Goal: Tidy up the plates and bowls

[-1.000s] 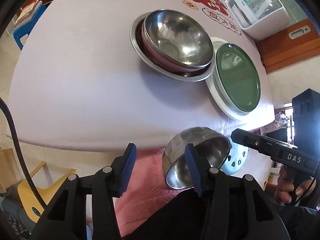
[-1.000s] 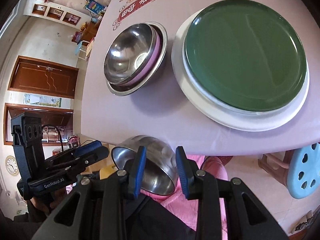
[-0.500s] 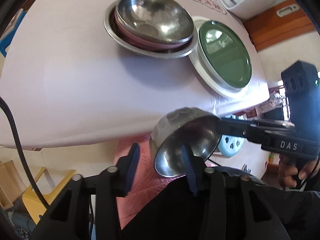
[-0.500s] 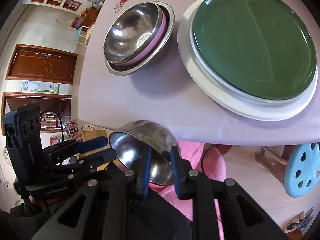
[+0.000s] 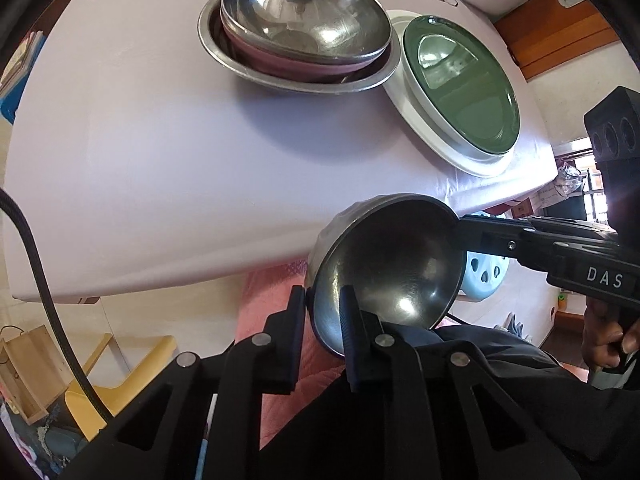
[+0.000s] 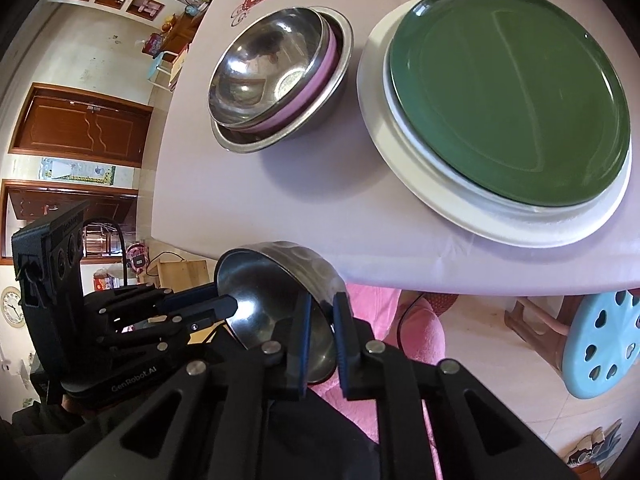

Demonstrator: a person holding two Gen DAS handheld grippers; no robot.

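Our left gripper [image 5: 323, 305] and right gripper [image 6: 321, 315] jaws have just closed, both pinching the steel bowl's [image 5: 386, 264] rim, ready for stacking on the counter [image 5: 160, 152]

You are looking at a small steel bowl [image 5: 384, 268], polished and mirror-glossy inside, dimpled like hammered metal on its outer wall. The stacked bowls [image 5: 304, 16] on the table are showing the same bright steel, with one matt pink bowl [image 5: 296, 60] sandwiched between. The green plate [image 6: 508, 92] is gleaming smooth and glazed over a glossy white plate [image 6: 500, 220]. The tablecloth [image 5: 160, 152] is appearing as smooth, faintly sheened lilac sheet. Both gripper bodies are reading as matt black plastic, with ribbed blue pads [image 5: 347, 320].
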